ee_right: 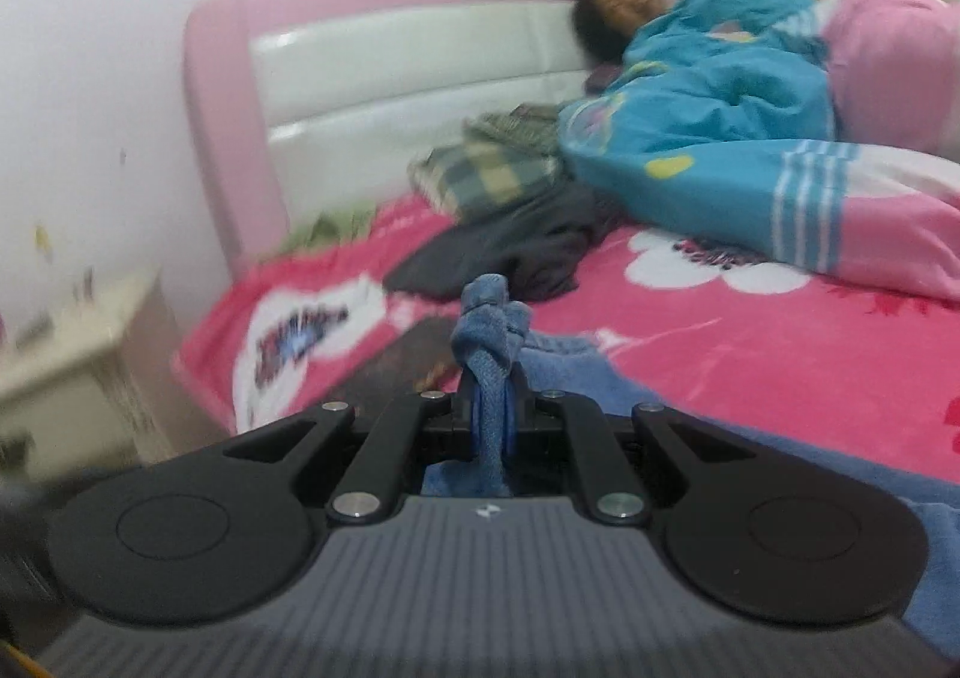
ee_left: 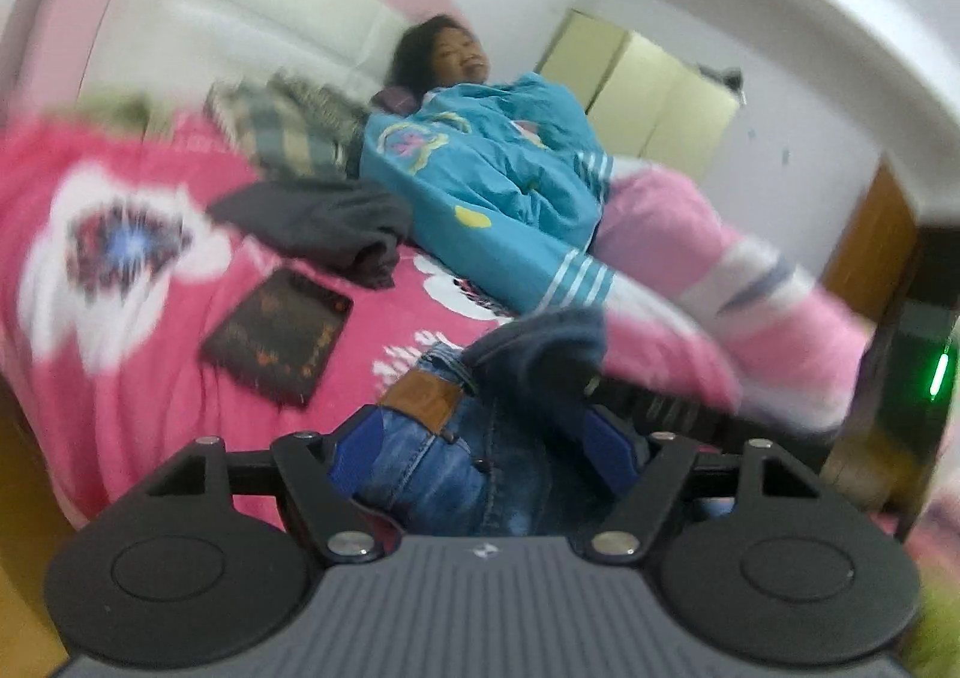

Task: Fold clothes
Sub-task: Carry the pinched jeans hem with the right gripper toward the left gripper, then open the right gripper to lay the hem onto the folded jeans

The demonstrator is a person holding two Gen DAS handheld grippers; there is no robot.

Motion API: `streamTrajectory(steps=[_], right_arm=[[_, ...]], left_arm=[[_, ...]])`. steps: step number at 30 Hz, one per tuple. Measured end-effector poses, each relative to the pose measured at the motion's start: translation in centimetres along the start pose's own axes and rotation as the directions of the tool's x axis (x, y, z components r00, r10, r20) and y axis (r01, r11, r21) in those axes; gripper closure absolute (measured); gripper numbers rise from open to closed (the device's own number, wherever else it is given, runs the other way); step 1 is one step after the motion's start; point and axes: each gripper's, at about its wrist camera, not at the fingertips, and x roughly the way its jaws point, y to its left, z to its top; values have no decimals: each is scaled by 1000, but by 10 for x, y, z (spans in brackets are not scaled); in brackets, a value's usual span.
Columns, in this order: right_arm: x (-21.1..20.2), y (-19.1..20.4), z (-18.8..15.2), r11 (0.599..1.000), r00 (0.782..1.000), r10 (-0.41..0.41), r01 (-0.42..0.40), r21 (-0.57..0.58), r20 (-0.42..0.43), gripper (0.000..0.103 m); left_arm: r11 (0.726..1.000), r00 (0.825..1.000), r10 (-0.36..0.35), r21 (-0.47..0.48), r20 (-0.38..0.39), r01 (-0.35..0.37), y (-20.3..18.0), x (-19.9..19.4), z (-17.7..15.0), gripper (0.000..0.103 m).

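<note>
Though blurred, jeans point(ee_right: 489, 330) in right tool point(ee_right: 491, 426).

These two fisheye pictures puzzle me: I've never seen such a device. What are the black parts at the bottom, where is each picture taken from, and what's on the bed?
No robot here: a person carries a hand-held gripper in each hand, each with a camera looking along its two fingers.

The left wrist view shows the left gripper, fingers apart around the waistband of the jeans; whether they pinch is unclear. The right wrist view shows the right gripper shut on a bunched blue part of the same jeans.

On the pink flowered bedspread lie a dark grey garment, a dark flat book-like thing and checked fabric. A person lies under a blue and pink quilt.
</note>
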Motion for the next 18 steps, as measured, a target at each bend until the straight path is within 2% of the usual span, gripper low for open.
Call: streamTrajectory(steps=[3, 8, 17, 18], right_arm=[[2, 20, -6, 994, 1000, -25, 26, -108, 7, 97], [13, 39, -16, 962, 998, -53, 57, -268, 21, 97], [17, 73, -38, 846, 999, -28, 9, -533, -28, 96], [11, 73, -37, 844, 999, -10, -9, -536, -33, 95]], left_arm=[[991, 996, -84, -100, 14, 85, 18, -1, 5, 29], [962, 987, -162, -224, 4, 159, 36, 9, 0, 30], [943, 986, -164, -295, -10, 154, 52, 21, -6, 34], [942, 987, -157, -301, -15, 146, 54, 22, -6, 34]])
